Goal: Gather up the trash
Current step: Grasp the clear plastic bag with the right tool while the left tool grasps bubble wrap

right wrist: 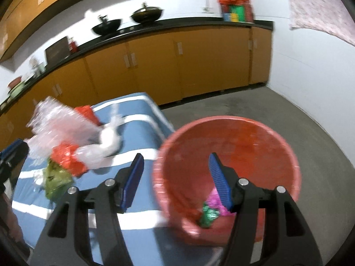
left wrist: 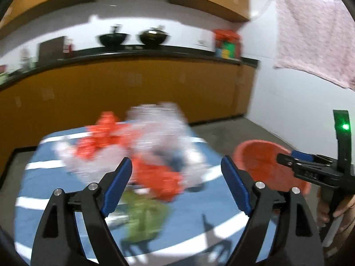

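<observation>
My left claw [left wrist: 176, 177] is spread wide and empty above the trash pile [left wrist: 142, 153] (clear, red and green wrappers) on the blue striped tabletop [left wrist: 44, 190]. My right claw [right wrist: 176, 178] hangs released over the red bucket [right wrist: 228, 173], which already holds crumpled wrappers [right wrist: 210, 212].

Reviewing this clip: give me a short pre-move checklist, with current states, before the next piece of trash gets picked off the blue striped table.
1. Left gripper open and empty: ok.
2. Right gripper open and empty: ok.
3. Red bucket beside the table, mouth unobstructed: ok; green and pink wrappers already lie inside.
4. Trash left on the table: ok; clear plastic, red wrappers and a green wrapper.
5. Which piece lies loose on top: cannot tell, the pile is blurred.
</observation>
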`<state>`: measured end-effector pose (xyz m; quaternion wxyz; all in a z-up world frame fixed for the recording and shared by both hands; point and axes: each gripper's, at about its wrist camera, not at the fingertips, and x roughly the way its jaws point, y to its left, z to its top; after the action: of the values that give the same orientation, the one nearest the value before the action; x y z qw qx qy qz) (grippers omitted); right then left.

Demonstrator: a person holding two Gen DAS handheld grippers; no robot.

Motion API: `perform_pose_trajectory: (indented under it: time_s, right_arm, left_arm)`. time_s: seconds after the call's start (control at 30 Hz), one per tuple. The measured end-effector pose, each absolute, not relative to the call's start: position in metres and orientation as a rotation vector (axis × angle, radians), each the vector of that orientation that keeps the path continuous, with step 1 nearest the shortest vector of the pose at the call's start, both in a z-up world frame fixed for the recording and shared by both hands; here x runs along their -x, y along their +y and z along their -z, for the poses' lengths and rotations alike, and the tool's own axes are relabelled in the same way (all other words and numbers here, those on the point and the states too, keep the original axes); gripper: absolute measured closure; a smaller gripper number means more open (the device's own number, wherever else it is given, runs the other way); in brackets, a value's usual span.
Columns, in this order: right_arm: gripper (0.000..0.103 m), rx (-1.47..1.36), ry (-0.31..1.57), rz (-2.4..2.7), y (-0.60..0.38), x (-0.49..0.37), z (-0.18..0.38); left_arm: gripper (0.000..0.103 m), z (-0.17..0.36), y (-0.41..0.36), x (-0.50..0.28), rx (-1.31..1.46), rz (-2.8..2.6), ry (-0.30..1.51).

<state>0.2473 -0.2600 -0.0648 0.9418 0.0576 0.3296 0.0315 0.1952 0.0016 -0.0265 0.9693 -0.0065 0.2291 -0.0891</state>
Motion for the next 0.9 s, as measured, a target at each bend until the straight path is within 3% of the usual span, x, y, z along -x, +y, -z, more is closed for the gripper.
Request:
perform_pose_trajectory:
  time_s: [0.43,0.9]
  right_arm:
    - [0.043,-0.122,0.740,-0.111,-0.162,-0.331,0.079]
    - [0.046,-0.026,0.850,-0.099,-0.124,-0.373,0.123]
  left_arm:
    - [0.008,0.057,0.148,-0.202,0.100,-0.166,0.491]
    - [0.006,0.075,0.174,-0.205,0.105,-0.180,0.520]
